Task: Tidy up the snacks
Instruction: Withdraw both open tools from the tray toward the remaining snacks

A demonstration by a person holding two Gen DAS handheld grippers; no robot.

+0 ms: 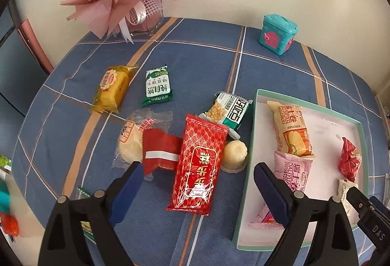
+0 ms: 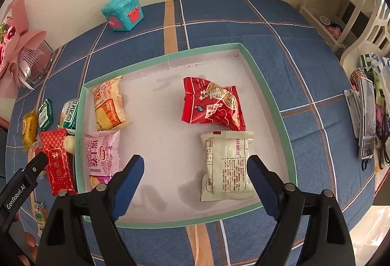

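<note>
Blue plaid tablecloth [image 2: 280, 29] covered the table, cream wall behind, white chair at the right edge. The green-rimmed tray [image 2: 269, 85] held four packets; roughly seven more lay loose on the cloth left of it. Judged mid-sort. Left gripper [image 1: 197, 188] hovered spread, nothing held, straddling the long red packet [image 1: 198, 163], which lay just beside the tray's left rim: likely next pick, needs descent, squeeze, shift right. Right gripper [image 2: 195, 180] spread over the tray, empty, its right finger beside the cream packet [image 2: 226, 165].
</note>
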